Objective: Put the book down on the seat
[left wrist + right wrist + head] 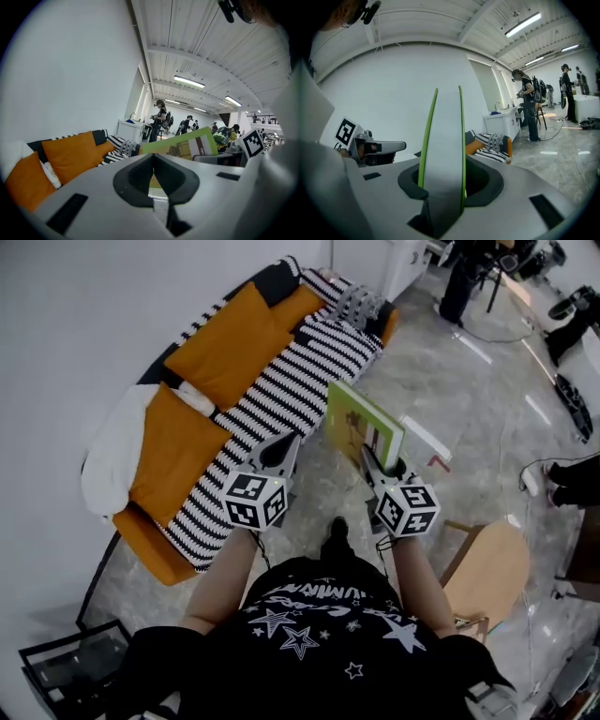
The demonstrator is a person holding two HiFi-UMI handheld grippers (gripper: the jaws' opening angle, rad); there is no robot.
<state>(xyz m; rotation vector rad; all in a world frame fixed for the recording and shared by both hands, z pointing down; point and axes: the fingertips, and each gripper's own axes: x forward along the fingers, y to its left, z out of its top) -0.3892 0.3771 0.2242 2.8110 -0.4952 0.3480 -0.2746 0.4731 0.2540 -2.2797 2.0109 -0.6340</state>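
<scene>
Right tongs clamped on green book, held up on edge, near striped sofa seat, not on it. Left tongs closed, empty, beside book.

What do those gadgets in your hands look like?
Each hand carries light grey plastic tongs. The left tongs and right tongs both narrow to dark padded tips, and each has a cube of black-and-white square markers near the hand. The person wears a black top printed with white stars.
</scene>
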